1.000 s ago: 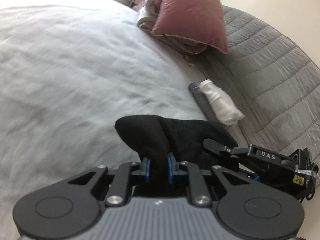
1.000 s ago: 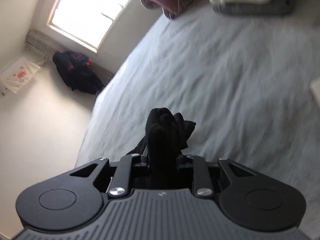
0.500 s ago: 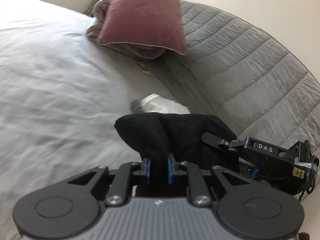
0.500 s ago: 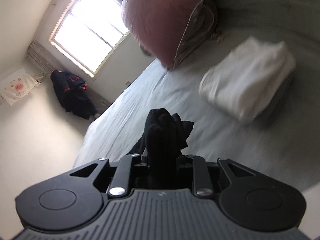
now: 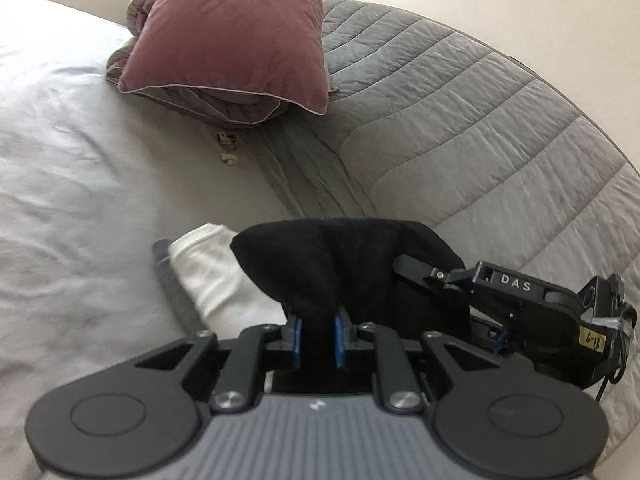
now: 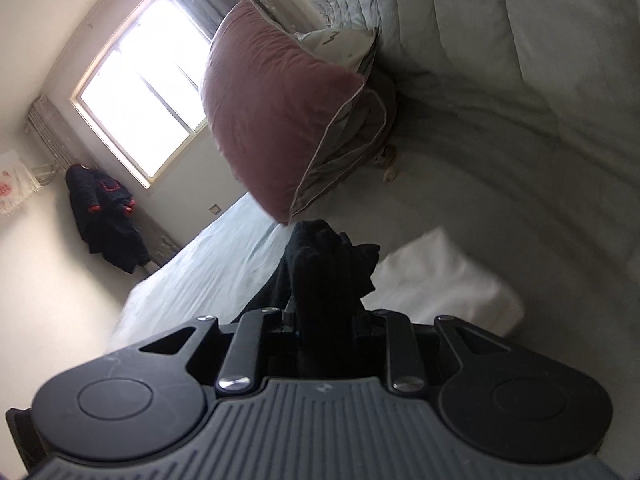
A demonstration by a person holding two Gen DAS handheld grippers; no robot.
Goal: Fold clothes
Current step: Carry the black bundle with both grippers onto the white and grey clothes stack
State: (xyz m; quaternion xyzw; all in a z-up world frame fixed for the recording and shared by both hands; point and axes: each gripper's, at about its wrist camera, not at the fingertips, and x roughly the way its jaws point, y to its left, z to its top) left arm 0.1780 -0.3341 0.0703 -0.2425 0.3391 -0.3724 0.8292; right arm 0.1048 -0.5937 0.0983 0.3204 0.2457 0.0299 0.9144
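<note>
1. Left wrist view: only here do I see my other tool from outside. My right gripper (image 5: 404, 262) comes in from the right edge, lettered DAS, with its tip against the black garment (image 5: 320, 268).
2. Same view: my left gripper (image 5: 318, 334) is narrow, its blue pads (image 5: 297, 336) clamped on the black garment, which bunches up at frame centre above the folded white garment (image 5: 212, 280).
3. Same view: white sheet (image 5: 72, 168) fills the left, grey quilt (image 5: 460, 128) the right, pink pillow (image 5: 236, 28) at the top.
4. Right wrist view: only here are the window (image 6: 140, 92) at upper left and a dark jacket (image 6: 106, 216) hanging on the wall at left.
5. Same view: my right gripper (image 6: 324, 320) is narrow, pinching a black wad of the same garment (image 6: 328, 268) at centre; the pads are hidden by cloth.
6. Same view: folded white garment (image 6: 444, 280) at right of centre, blurred; pink pillow (image 6: 272, 120) above it; quilt (image 6: 520, 40) at upper right.
</note>
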